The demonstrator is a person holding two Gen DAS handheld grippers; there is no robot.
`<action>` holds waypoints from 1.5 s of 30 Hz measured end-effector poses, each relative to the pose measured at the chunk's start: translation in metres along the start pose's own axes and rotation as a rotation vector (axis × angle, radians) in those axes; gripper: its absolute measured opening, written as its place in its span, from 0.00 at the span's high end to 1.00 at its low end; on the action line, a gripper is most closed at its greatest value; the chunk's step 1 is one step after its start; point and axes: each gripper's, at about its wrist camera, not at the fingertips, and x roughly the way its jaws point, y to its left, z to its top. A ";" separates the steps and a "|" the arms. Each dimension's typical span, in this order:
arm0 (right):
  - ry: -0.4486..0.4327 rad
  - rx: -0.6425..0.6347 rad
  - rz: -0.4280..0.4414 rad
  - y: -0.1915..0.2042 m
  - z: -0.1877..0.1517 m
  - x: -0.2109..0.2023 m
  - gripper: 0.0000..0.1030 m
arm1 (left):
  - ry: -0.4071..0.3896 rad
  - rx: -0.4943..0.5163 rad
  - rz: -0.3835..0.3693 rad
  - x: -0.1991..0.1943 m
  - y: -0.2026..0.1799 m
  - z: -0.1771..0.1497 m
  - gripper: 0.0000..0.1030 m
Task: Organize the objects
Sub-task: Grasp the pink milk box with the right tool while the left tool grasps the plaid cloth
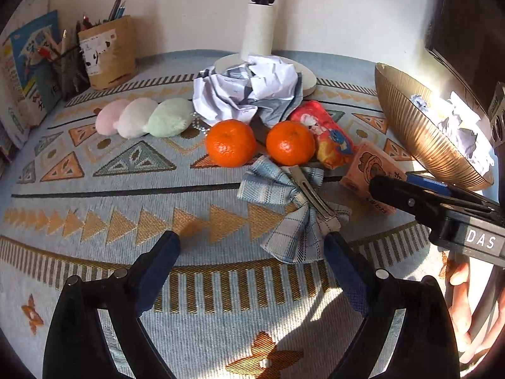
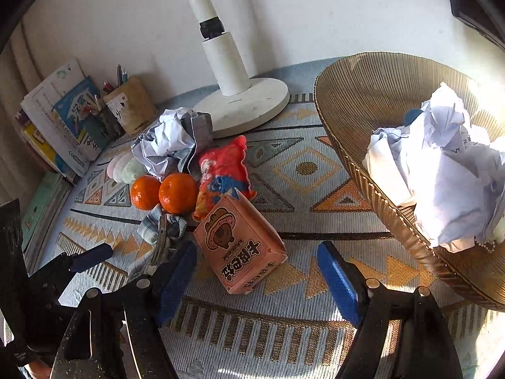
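Note:
My left gripper [image 1: 251, 241] is open and low over the patterned cloth. A plaid bow hair clip [image 1: 293, 208] lies by its right fingertip, partly between the fingers and not gripped. My right gripper [image 2: 257, 252] is open around a pink snack packet [image 2: 243, 246]: the left pad is almost against it and the right pad stands clear. Beyond lie two oranges [image 1: 230, 142] [image 1: 290, 147], a red snack bag [image 1: 325, 132], crumpled paper [image 1: 249, 91] and three pastel puffs [image 1: 142, 117]. A golden ribbed bowl [image 2: 363, 101] at the right holds more crumpled paper [image 2: 442, 164].
A white lamp base [image 2: 252, 107] and pole stand against the back wall. A brown pen holder [image 1: 109, 52] and upright books [image 1: 28, 63] fill the back left corner. A hand [image 1: 464, 300] holds the right gripper at the right edge of the left wrist view.

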 end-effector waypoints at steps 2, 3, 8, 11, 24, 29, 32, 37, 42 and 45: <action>-0.004 -0.028 -0.010 0.006 0.000 0.000 0.24 | -0.008 -0.061 -0.001 -0.008 0.023 -0.002 0.12; -0.004 -0.047 -0.024 0.010 -0.001 0.001 0.24 | -0.010 -0.087 -0.012 -0.011 0.033 -0.002 0.12; 0.012 -0.153 -0.124 0.033 -0.002 0.011 0.24 | -0.017 -0.106 -0.098 -0.014 0.045 -0.001 0.12; 0.022 -0.179 -0.137 0.035 -0.003 0.015 0.47 | -0.021 -0.068 -0.115 -0.013 0.033 -0.001 0.12; -0.007 -0.107 -0.202 0.022 -0.038 -0.023 0.55 | 0.015 0.168 -0.036 0.014 -0.033 0.025 0.37; 0.017 -0.103 -0.152 0.021 -0.041 -0.023 0.55 | -0.009 0.202 -0.057 0.003 -0.034 0.020 0.79; 0.021 -0.078 -0.106 0.017 -0.039 -0.024 0.34 | -0.043 0.191 -0.133 -0.016 -0.024 0.007 0.79; 0.023 -0.091 -0.146 0.022 -0.039 -0.021 0.32 | -0.106 0.111 -0.185 -0.031 -0.004 0.004 0.79; 0.012 -0.159 -0.196 0.034 -0.041 -0.020 0.58 | -0.121 0.079 -0.193 -0.028 -0.001 0.006 0.79; 0.010 -0.195 -0.218 0.041 -0.043 -0.020 0.59 | -0.137 0.089 -0.213 -0.031 -0.003 0.005 0.79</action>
